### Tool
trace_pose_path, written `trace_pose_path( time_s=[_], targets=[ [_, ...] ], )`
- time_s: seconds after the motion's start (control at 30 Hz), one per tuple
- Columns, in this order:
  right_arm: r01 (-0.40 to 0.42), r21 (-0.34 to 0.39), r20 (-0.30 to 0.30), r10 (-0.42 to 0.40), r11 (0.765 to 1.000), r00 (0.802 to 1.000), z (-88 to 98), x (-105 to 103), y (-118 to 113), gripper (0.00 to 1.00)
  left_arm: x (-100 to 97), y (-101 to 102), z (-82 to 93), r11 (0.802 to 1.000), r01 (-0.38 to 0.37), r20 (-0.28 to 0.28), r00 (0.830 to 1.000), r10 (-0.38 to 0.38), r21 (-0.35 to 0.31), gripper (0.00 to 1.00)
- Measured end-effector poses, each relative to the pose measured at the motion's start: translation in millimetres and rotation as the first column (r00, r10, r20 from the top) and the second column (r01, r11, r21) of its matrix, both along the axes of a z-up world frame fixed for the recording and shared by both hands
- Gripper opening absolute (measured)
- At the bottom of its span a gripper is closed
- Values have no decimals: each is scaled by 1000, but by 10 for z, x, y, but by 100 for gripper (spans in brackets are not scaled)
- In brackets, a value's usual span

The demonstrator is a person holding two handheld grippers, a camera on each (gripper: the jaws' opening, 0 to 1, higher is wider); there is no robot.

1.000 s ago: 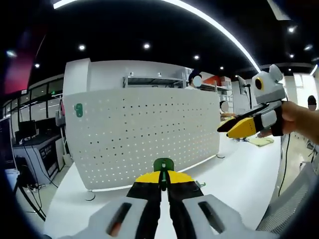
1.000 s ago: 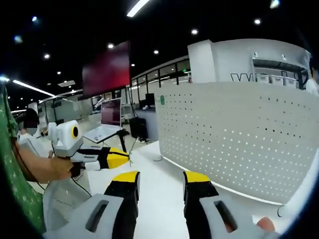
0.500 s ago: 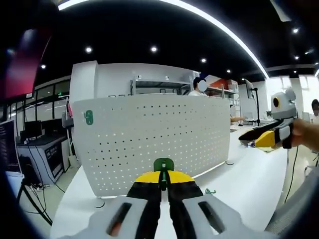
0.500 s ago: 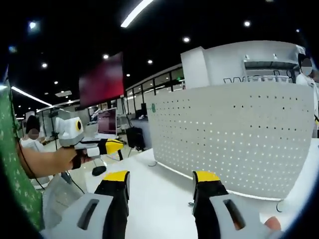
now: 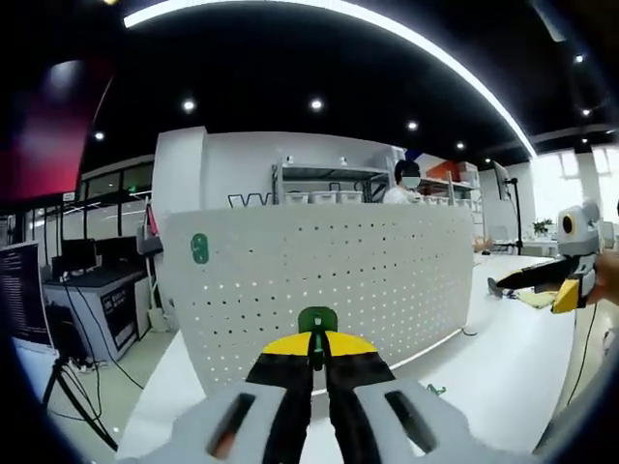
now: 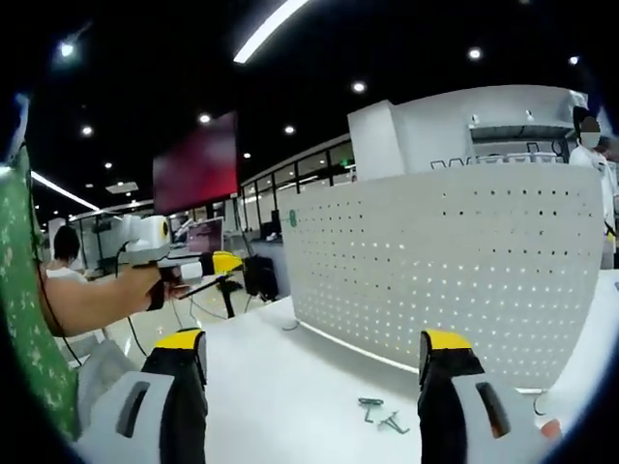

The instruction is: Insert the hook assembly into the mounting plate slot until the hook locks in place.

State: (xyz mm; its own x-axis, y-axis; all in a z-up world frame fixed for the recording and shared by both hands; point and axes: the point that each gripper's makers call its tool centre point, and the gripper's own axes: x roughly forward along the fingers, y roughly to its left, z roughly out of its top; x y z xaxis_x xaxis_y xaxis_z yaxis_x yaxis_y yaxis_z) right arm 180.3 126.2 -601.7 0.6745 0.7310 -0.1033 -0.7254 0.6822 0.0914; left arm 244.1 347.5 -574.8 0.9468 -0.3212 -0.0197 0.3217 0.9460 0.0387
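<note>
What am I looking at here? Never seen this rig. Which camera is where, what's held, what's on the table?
No robot: a person holds a two-jaw gripper in each hand, and a fisheye camera rides on each. In the left gripper view, the left gripper is shut on a green hook, facing the white pegboard, where another green hook already hangs. In the right gripper view, the right gripper is open and empty. Small metal parts lie on the white table before the board.

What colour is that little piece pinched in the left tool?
Green, clearest in the left gripper view.
</note>
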Motion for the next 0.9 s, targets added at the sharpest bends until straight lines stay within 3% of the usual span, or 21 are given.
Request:
trace_pose_path(
  time_s=[0.1,0.9],
  targets=[
    [8,9,12,-9,1000,1000,20,18,2,99,66,27,67,1000,-7,13,1000,7,-3,4],
    [33,13,-8,-33,999,999,-43,111,-110,98,650,181,692,996,-80,142,986,84,-35,4]
  ],
)
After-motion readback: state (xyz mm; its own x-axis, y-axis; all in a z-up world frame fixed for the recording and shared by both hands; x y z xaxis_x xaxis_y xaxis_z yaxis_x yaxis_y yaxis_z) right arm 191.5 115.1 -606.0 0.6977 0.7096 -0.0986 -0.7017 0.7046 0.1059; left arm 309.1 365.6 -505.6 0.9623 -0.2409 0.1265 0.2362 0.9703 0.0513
